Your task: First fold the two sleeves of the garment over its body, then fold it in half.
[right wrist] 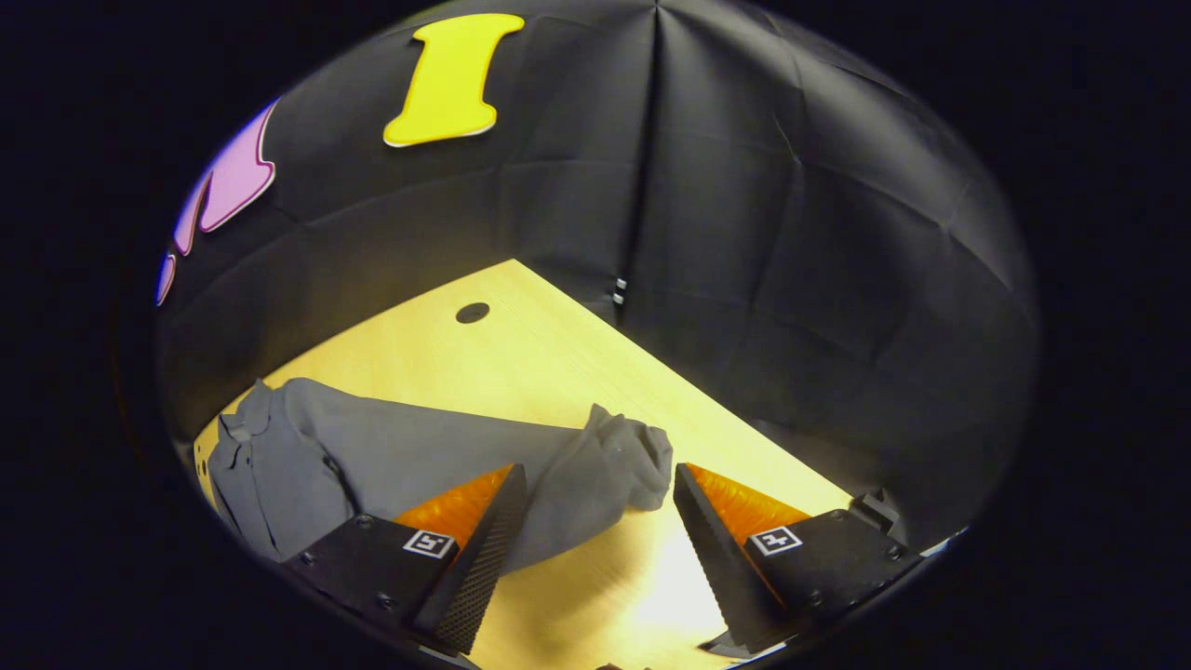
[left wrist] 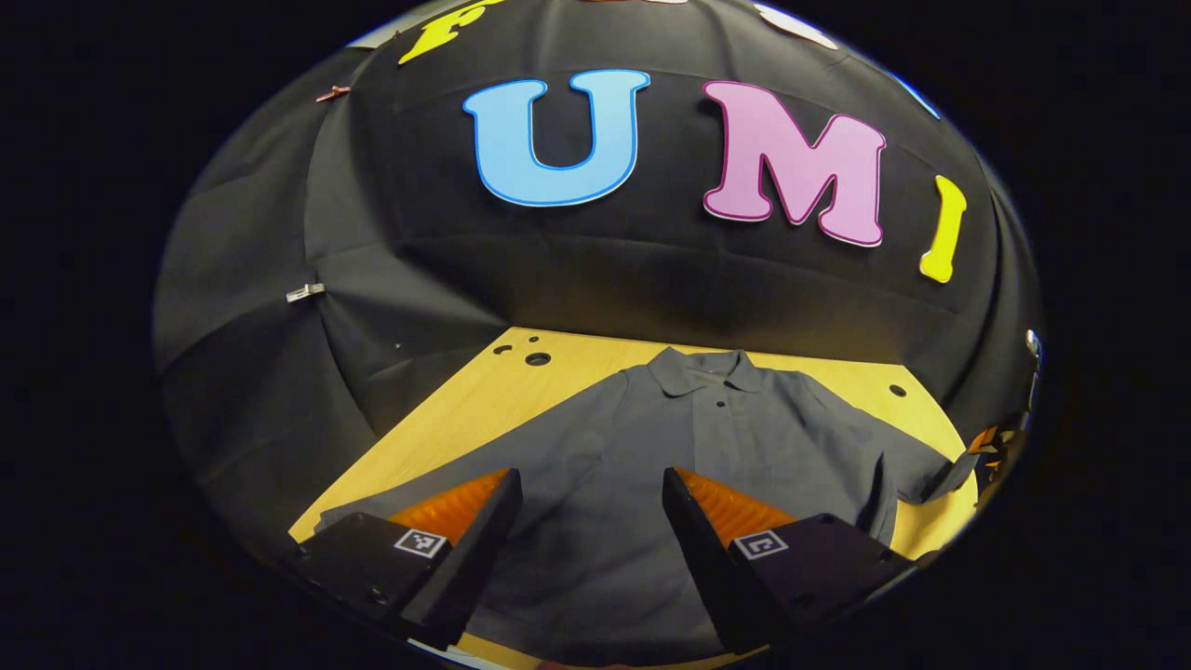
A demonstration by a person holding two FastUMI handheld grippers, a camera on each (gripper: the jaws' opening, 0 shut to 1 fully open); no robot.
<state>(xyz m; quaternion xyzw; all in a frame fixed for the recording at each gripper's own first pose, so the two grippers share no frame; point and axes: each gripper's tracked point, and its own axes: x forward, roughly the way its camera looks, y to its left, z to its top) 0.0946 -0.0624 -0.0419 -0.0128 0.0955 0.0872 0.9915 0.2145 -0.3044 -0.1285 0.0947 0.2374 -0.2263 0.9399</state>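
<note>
Both claws hover spread over shirt.

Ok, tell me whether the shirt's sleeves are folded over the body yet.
Not yet. The shirt lies spread on the table, and its sleeve stretches outward, cuff bunched, off the body.

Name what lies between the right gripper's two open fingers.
In the right gripper view, the sleeve's bunched cuff and bare wooden table lie between the right gripper fingers.
</note>
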